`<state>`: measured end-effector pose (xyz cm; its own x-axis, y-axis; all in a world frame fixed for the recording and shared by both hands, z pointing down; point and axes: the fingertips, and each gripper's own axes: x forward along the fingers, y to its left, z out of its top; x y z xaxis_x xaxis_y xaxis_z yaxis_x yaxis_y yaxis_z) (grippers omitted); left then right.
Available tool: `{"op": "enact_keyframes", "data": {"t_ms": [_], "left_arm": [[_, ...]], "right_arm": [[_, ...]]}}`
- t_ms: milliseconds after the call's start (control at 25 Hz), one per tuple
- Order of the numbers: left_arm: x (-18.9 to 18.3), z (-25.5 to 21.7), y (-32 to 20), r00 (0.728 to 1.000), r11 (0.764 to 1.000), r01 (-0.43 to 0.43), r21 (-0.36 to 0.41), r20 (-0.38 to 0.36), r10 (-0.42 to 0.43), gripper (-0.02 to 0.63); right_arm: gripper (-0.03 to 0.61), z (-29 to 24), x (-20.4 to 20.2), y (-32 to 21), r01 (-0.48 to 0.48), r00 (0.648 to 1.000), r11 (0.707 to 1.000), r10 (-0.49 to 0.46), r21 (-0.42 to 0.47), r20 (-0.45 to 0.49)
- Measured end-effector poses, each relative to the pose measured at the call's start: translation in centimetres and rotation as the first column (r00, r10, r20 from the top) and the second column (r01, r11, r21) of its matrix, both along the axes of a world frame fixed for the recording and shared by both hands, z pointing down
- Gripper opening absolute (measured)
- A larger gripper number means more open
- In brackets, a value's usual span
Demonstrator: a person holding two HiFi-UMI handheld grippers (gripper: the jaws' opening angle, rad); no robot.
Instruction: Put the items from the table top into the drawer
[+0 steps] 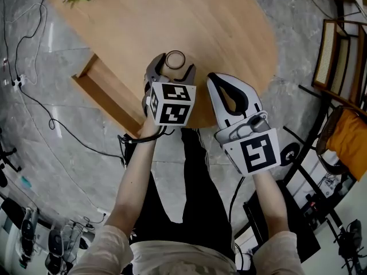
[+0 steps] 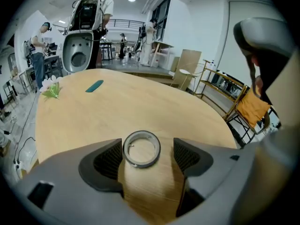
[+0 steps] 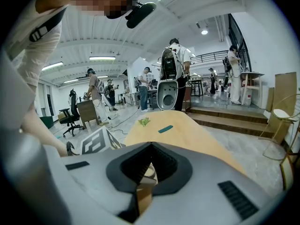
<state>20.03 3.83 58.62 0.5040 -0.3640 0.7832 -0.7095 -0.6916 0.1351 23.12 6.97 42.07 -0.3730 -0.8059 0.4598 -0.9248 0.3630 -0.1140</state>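
Grey tape ring (image 2: 140, 164) is seen lying flat on the wooden table (image 1: 229, 27) near its edge, between the widely parted jaws of the left gripper (image 2: 149, 154), not clamped. The right gripper (image 3: 149, 145) is held closed and empty alongside. The drawer (image 1: 106, 93) is pulled open.

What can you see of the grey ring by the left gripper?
The ring is a low grey band, like a tape roll, with a dull outer wall and an open middle that shows the wood beneath. It lies flat on the table near its close edge, between the open fingers of the left gripper. It sits very near the left finger, perhaps touching it, with a clear gap to the right one.
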Motion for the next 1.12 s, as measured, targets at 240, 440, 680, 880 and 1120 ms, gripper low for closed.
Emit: {"op": "enact_keyframes", "data": {"t_ms": [240, 440, 680, 880, 1120], "left_arm": [[-0.2, 1.0, -0.5, 0.998, 0.999, 0.021, 0.036, 0.063, -0.024, 0.325], [-0.5, 1.0, -0.7, 0.998, 0.998, 0.042, 0.045, 0.051, -0.044, 0.273], [-1.0, 0.3, -0.9, 0.999, 0.999, 0.028, 0.037, 0.028, -0.029, 0.265], [-3.1, -4.9, -2.0, 0.996, 0.99, 0.08, 0.118, -0.045, -0.075, 0.265], [-8.4, -13.6, -3.5, 0.98, 0.959, 0.174, 0.223, -0.131, -0.147, 0.265]], "right_arm": [[0.005, 0.4, 1.0, 0.3, 0.001, 1.0, 1.0, -0.001, -0.028, -0.011], [0.006, 0.5, 0.9, 0.1, 0.009, 1.0, 1.0, -0.009, -0.027, -0.016], [0.005, 0.1, 0.0, -0.5, 0.02, 1.0, 1.0, -0.02, -0.01, -0.006], [0.006, -1.0, -1.9, -1.0, 0.042, 0.999, 0.999, -0.042, 0.001, -0.003], [0.006, -4.2, -7.0, -3.0, 0.095, 0.995, 0.995, -0.095, 0.038, 0.011]]}}
